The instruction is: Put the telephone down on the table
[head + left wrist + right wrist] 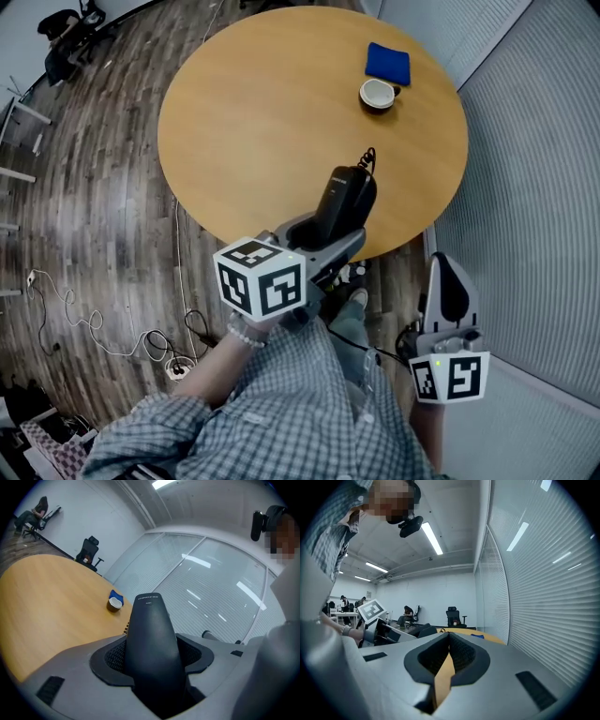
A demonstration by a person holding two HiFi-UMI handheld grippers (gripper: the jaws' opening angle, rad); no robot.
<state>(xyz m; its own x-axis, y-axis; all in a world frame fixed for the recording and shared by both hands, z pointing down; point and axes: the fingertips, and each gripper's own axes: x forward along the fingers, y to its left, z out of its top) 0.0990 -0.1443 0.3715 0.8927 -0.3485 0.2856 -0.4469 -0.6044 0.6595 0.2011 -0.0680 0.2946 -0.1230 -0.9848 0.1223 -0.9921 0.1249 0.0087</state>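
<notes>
Over the near rim of the round wooden table [281,103], the left gripper [323,242] holds the black telephone [151,634]. Its jaws stand wide, and their dark ribbed pads press both flanks of the handset, which points away along them. Small pale print in two lines sits near the handset's far tip, too small to read with certainty. A coiled cord [367,157] shows just past that tip. The right gripper [446,274] hangs low beside the table, near the ribbed glass wall [534,187]. Its jaws are drawn together with nothing between them. Each gripper carries a cube of black-and-white square markers, which bear no letters.

A cup [379,93] and a blue cloth [387,63] lie just beside each other at the far right of the top, close to its edge. A broad stretch of bare wood extends from the handset to the left and far rims. Cables [66,309] trail over the plank floor [94,187] to the left.
</notes>
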